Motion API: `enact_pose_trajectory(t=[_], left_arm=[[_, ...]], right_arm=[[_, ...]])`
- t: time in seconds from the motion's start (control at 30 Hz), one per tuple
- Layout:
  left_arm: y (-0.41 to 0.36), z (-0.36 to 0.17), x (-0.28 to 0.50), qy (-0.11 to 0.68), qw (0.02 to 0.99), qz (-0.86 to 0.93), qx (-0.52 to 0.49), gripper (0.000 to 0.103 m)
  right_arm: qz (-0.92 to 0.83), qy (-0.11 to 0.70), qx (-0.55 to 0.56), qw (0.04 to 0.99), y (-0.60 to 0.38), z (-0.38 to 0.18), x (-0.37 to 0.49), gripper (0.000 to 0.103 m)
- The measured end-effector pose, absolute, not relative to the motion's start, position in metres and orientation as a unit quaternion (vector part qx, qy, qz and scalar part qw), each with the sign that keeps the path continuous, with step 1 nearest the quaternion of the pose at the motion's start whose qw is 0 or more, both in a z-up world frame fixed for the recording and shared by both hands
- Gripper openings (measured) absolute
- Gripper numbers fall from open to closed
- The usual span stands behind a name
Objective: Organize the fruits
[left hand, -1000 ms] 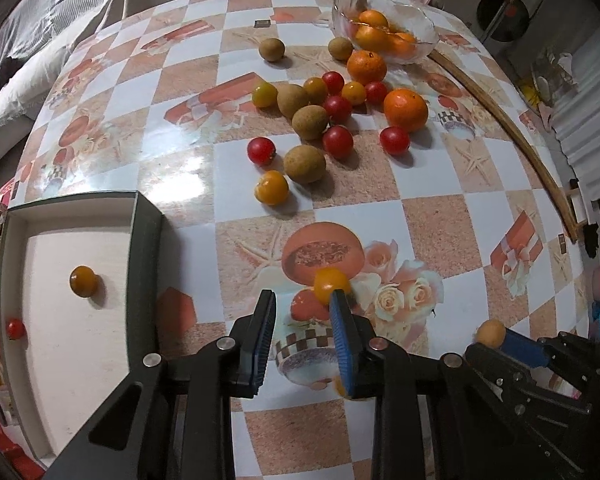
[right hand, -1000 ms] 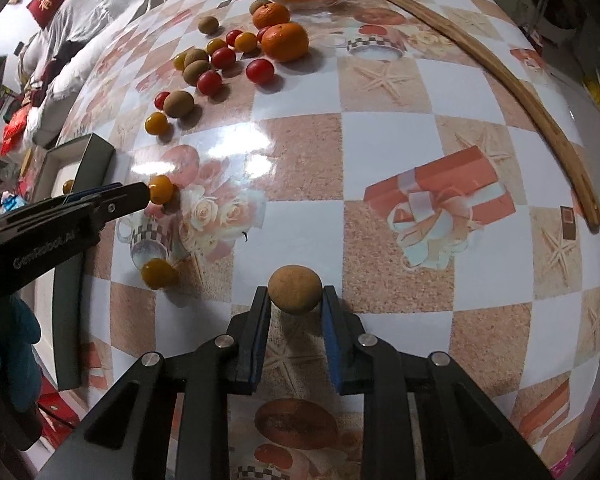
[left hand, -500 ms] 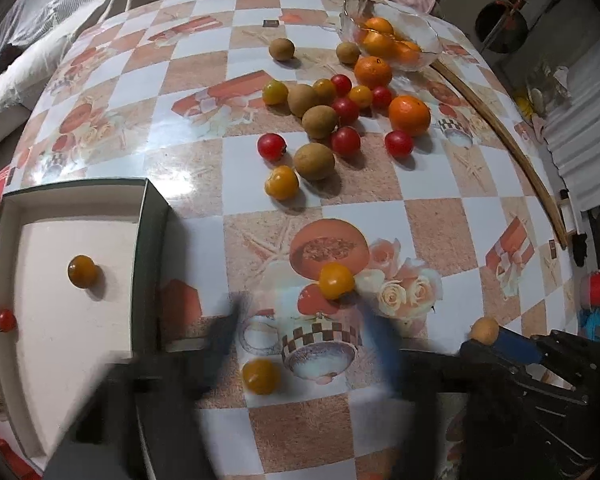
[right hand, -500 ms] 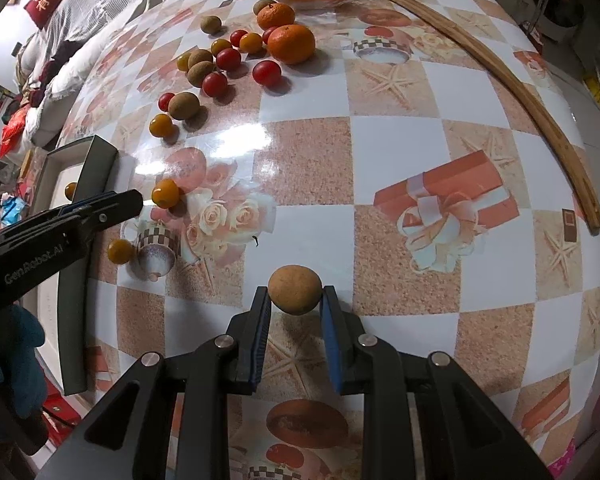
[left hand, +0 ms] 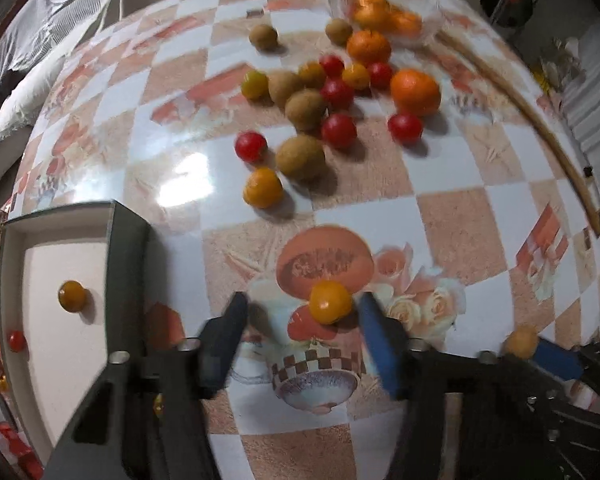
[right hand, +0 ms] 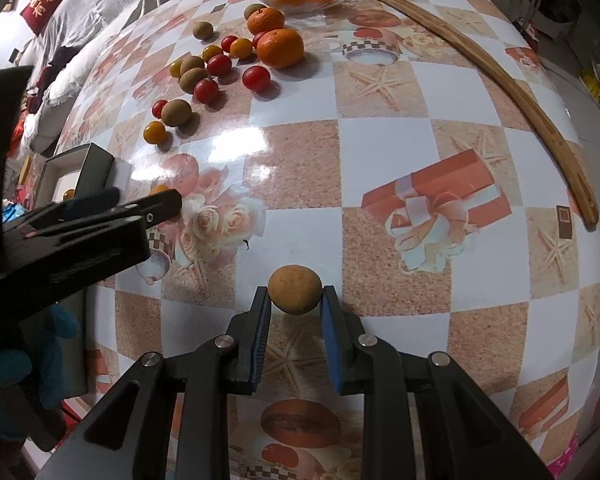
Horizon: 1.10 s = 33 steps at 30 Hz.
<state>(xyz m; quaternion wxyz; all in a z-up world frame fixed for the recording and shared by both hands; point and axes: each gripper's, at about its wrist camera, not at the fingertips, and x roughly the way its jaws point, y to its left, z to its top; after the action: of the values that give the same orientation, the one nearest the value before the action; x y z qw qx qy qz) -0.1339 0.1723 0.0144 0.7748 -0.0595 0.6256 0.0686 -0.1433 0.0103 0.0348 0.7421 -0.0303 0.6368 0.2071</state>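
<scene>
The left gripper (left hand: 300,316), jaws apart and just closing around a yellow tomato (left hand: 330,301) on the bench (left hand: 460,232), likely intends the box (left hand: 128,248) at nine o'clock, while the right gripper (right hand: 295,300) stays clamped on a brown fruit (right hand: 295,289).

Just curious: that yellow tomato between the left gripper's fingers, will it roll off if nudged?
Probably. The yellow tomato is round and the table glossy. The skin looks smooth, so possibly slippery. The left gripper, just closing, hasn't pinched it.
</scene>
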Motion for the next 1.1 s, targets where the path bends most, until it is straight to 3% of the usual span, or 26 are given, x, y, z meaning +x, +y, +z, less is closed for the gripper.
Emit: enact_pose_trajectory(t=[0.03,0.1,0.2,1.03,1.1], left_arm=[[0.172,0.015,-0.135,0.622,0.777,0.069,-0.061,0.053],[0.169,0.016,-0.135,0.62,0.78,0.064,-0.061,0.038],[0.165,0.018,-0.136,0.618,0.782,0.049,-0.064,0.028],[0.225,0.071,-0.165,0.574,0.805,0.058,-0.137,0.028],[0.222,0.071,-0.166,0.573,0.808,0.049,-0.131,0.034]], right_arm=[[0.205,0.637,-0.028,0.743,0.009,0.035,-0.143,0.027],[0.205,0.636,-0.026,0.744,0.008,0.036,-0.142,0.027],[0.205,0.636,-0.024,0.744,0.008,0.038,-0.142,0.027],[0.24,0.609,-0.046,0.754,0.056,0.064,-0.137,0.027],[0.242,0.609,-0.049,0.753,0.06,0.065,-0.139,0.027]])
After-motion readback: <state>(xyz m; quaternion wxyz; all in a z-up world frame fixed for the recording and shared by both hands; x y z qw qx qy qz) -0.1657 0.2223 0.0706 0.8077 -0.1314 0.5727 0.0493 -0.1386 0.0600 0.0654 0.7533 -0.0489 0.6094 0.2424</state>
